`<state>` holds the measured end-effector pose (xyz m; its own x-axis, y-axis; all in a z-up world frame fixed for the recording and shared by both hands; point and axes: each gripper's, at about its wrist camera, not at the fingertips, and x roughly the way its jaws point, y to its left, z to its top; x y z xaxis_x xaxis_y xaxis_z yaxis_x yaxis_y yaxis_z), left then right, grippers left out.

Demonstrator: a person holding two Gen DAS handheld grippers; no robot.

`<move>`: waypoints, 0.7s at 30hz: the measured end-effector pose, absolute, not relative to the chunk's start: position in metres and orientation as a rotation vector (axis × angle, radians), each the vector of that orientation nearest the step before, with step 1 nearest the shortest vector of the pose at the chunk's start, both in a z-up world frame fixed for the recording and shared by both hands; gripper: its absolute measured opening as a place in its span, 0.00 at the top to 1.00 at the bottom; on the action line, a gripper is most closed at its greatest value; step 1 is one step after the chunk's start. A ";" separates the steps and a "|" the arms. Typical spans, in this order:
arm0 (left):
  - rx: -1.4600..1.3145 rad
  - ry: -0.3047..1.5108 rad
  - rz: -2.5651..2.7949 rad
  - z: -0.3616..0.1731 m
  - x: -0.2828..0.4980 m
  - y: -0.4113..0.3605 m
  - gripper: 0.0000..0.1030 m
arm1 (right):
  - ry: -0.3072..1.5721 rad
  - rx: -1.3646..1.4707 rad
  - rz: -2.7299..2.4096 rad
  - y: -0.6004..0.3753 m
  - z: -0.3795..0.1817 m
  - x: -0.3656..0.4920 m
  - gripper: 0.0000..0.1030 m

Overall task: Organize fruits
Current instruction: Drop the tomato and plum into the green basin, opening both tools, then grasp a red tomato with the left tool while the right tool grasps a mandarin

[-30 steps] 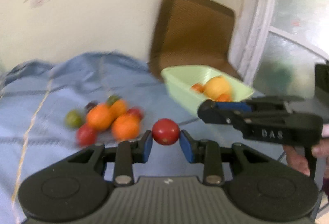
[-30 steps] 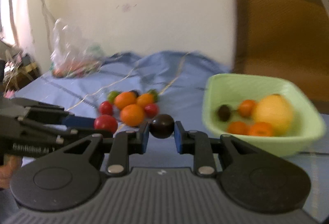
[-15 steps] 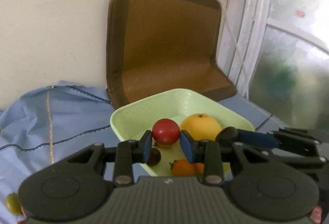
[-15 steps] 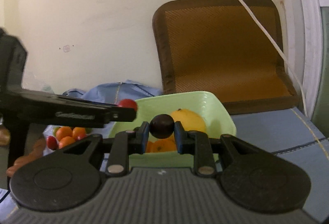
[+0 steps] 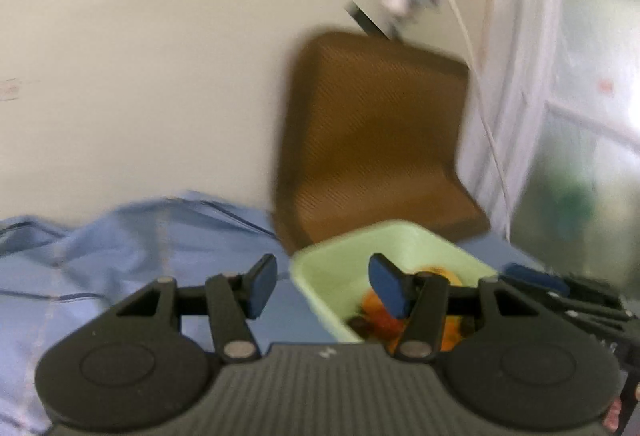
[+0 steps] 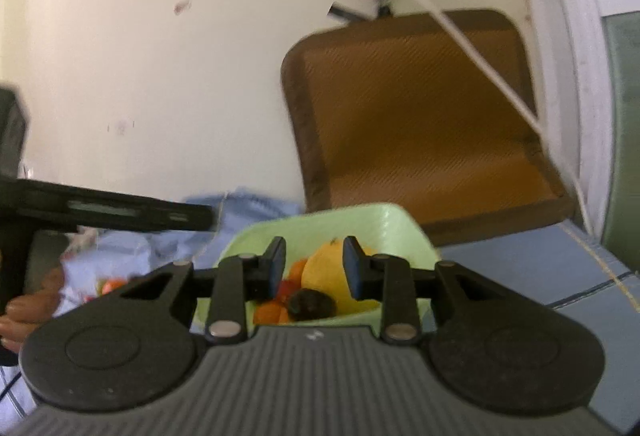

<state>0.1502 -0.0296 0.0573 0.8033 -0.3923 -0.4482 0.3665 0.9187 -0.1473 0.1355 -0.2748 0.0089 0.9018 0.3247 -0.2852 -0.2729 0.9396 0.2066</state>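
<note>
My left gripper (image 5: 326, 288) hangs at the near left rim of the pale green bowl (image 5: 404, 236); its jaws are opening with nothing between them. Orange and dark fruits (image 5: 380, 316) show inside the bowl behind its right finger. My right gripper (image 6: 315, 268) is over the bowl (image 6: 384, 220), its jaws opening and empty. Just below them a dark round fruit (image 6: 312, 304) lies in the bowl beside a big yellow fruit (image 6: 326, 276), a red tomato (image 6: 285, 288) and small oranges (image 6: 268, 313). More fruit (image 6: 114, 282) lies on the cloth at left.
A brown padded seat (image 6: 420, 116) leans on the wall behind the bowl, with a white cable (image 6: 480, 64) hanging across it. Blue cloth (image 5: 120, 244) covers the surface. A person's hand (image 6: 24, 308) holds the left gripper's handle. A window frame stands at the right.
Both grippers let go over the bowl: the red tomato has left my left jaws and the dark fruit has dropped from my right jaws. The left gripper has lifted and shifted left.
</note>
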 end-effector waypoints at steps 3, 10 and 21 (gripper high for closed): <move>-0.121 0.455 -0.324 0.067 0.134 0.020 0.49 | 0.304 0.206 0.322 -0.278 0.017 0.128 0.67; -0.210 0.484 -0.106 0.047 0.107 0.110 0.50 | 0.327 0.211 0.410 -0.250 0.029 0.122 0.67; -0.261 0.601 -0.220 -0.005 0.095 0.129 0.50 | 0.487 -0.045 0.597 -0.133 0.006 0.128 0.67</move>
